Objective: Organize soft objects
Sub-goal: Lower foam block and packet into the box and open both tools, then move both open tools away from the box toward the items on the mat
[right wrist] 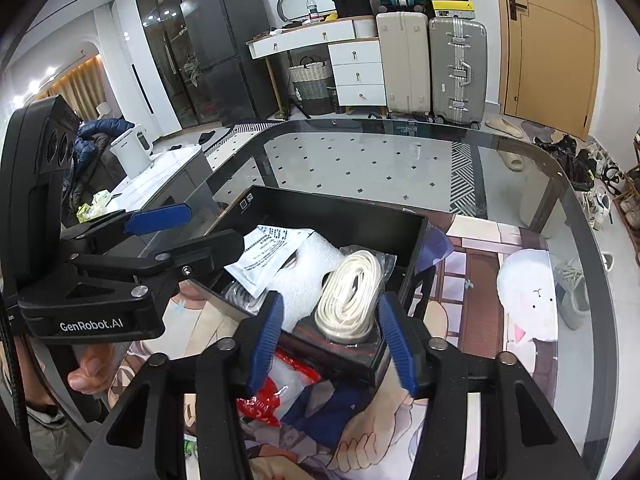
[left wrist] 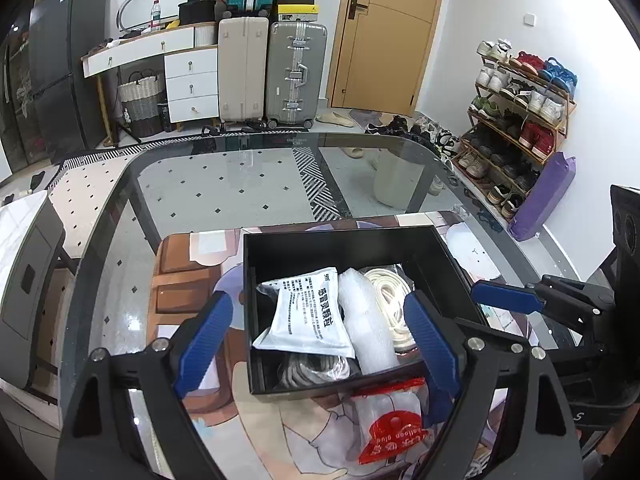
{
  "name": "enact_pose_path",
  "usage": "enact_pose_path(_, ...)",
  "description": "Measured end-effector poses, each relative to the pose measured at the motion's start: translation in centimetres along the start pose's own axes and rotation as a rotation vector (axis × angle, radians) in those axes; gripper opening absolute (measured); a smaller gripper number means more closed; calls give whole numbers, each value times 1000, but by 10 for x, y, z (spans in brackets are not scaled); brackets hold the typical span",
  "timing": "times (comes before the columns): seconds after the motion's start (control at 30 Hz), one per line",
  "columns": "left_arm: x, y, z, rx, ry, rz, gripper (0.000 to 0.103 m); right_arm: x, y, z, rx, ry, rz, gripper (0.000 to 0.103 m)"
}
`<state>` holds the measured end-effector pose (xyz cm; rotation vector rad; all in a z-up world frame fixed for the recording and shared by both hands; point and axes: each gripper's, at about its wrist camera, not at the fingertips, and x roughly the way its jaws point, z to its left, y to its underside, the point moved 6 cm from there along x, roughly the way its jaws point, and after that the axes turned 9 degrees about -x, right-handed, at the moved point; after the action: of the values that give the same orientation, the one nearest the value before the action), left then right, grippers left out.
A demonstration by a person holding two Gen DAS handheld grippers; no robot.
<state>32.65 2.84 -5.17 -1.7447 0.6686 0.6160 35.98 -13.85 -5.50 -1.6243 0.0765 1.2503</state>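
One black box (left wrist: 360, 240) on a glass table (left wrist: 240, 176), sitting on one printed mat (left wrist: 192, 264); inside it, counted: one white sachet (left wrist: 308, 312) with black print, one white foam roll (left wrist: 364, 320), one coil of cream rope (left wrist: 390, 300), one grey cord bundle (left wrist: 308, 370) partly under the sachet. One more item outside the box, a clear bag with red header (left wrist: 390, 428), lying on the mat touching the near wall of the box. Two grippers: left gripper (left wrist: 316, 344) has its blue pads wide apart, straddling the box's near wall, nothing pressed between them, sachet and foam roll lie between and beyond the fingertips. Right gripper (right wrist: 332, 340) pads also apart, cream rope (right wrist: 352, 292) sits just ahead between them, pads not pressing it; the box corner is under the jaws. Red-header bag (right wrist: 276, 384) is partly hidden behind the right gripper's left finger. Part of a hand (right wrist: 86, 372) holds the left gripper. Around: two upright suitcases (left wrist: 272, 72), white drawers (left wrist: 192, 84), wooden door (left wrist: 384, 32), shoe rack (left wrist: 516, 120)
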Motion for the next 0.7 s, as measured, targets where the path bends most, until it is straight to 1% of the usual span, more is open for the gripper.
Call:
enact_pose_path(0.03, -2, 1, 0, 4, -1, 0, 88, -2, 1, 1, -1, -2, -3, 62)
enact_pose_path(0.07, -3, 1, -1, 9, -1, -1, 88, -4, 2, 2, -3, -7, -7, 65)
enact_pose_path(0.3, -13, 7, -5, 40, -1, 1, 89, -10, 9, 11, -20, -22, -1, 65)
enact_pose_path(0.43, -16, 13, -9, 68, 1, 12, 89, -13, 13, 14, -30, -26, 4, 66)
enact_pose_path(0.7, -28, 34, -3, 110, 1, 48, 89, -23, 32, 20, -46, -49, 31, 67)
